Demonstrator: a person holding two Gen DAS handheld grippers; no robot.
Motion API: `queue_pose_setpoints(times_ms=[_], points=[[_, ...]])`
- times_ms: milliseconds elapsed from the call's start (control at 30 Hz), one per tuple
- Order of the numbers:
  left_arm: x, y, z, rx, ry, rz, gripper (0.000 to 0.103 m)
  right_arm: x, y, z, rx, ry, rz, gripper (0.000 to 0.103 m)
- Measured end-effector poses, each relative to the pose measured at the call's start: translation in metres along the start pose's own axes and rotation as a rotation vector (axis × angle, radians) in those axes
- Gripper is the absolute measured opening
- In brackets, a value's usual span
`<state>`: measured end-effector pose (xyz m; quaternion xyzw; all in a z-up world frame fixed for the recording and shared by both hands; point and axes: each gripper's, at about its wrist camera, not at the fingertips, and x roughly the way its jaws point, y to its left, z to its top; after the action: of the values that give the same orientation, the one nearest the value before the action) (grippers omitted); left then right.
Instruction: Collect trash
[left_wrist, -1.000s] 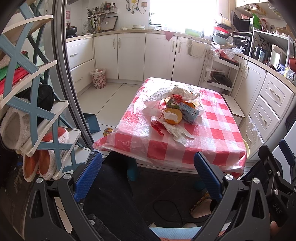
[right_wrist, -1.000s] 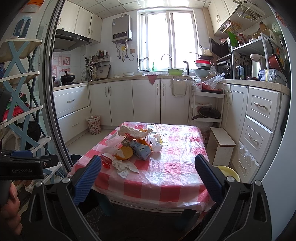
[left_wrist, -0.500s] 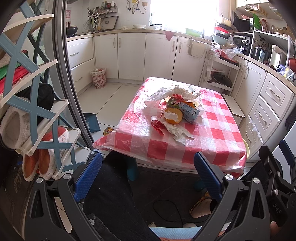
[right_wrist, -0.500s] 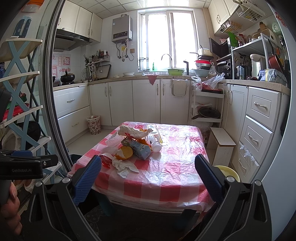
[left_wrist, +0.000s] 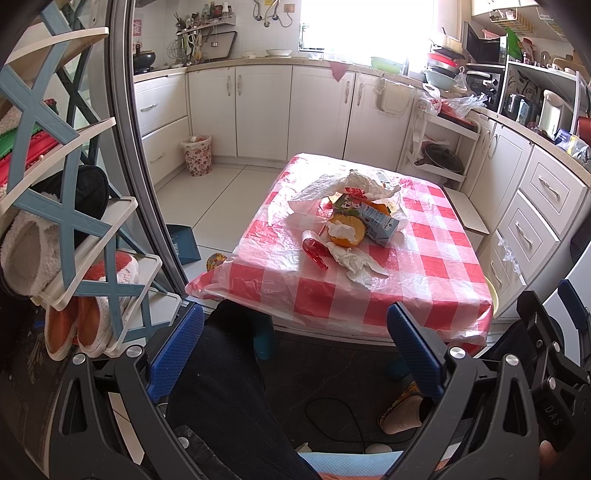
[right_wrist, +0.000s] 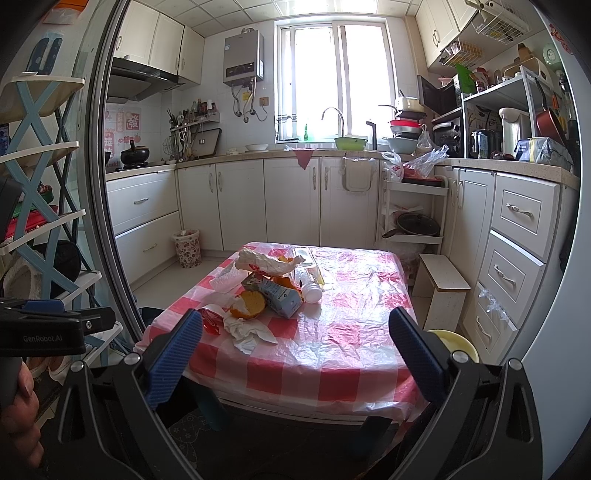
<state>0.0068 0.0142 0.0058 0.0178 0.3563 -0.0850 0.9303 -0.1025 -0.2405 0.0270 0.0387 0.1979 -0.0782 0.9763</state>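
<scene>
Trash pile (left_wrist: 354, 225): heaped on the left-centre of the low table (left_wrist: 424, 291), which wears a red-and-white checked cloth under clear plastic.

- Milk carton (left_wrist: 373, 219): blue and white, lying on its side, long axis running diagonally across the table, its flat end toward the near right corner.
- Orange half (left_wrist: 345, 232): cut face with pale pith turned toward the near edge, touching the carton.
- Crumpled tissue (left_wrist: 356, 260): white, spread just in front of the orange.
- Red wrapper (left_wrist: 314, 251): shiny, beside the tissue on its left.
- Plastic bag (left_wrist: 347, 188): whitish, crumpled, draped over the back of the heap.
- White bottle (right_wrist: 310, 286): on its side behind the carton, cap end toward the near edge.

Left gripper (left_wrist: 295, 350): blue-padded fingers spread wide, empty, held well short of the table.
Right gripper (right_wrist: 293, 360): likewise spread wide, empty, near the table's front edge.

Floral waste bin (right_wrist: 187, 247): on the floor by the cabinets, well apart from the table.
</scene>
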Motion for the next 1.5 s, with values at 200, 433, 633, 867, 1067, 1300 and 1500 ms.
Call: queue_pose_setpoints(times_ms=[200,433,633,867,1067,1300,1500], points=[[0.003,0.002,-0.001,-0.006,0.001,0.003,0.095,0.001,0.005,0.005,-0.007,-0.01,0.001,0.097],[0.022,0.002,0.002,-0.018,0.017,0.034,0.095,0.022,0.005,0.007,-0.029,0.015,0.017,0.097],[0.049,0.006,0.017,-0.018,0.043,0.052,0.095,0.052,0.003,0.015,-0.035,0.044,0.056,0.097],[0.093,-0.032,0.044,0.153,0.017,0.08,0.095,0.097,-0.01,0.018,-0.012,0.079,0.057,0.097],[0.149,-0.078,0.073,0.353,-0.023,0.095,0.095,0.144,-0.031,0.027,0.052,0.121,0.092,0.097],[0.206,-0.136,0.084,0.573,-0.121,0.148,0.095,0.2,-0.05,0.049,0.093,0.129,0.107,0.097],[0.235,-0.17,0.096,0.669,-0.199,0.158,0.092,0.23,-0.059,0.045,0.146,0.161,0.125,0.097]])
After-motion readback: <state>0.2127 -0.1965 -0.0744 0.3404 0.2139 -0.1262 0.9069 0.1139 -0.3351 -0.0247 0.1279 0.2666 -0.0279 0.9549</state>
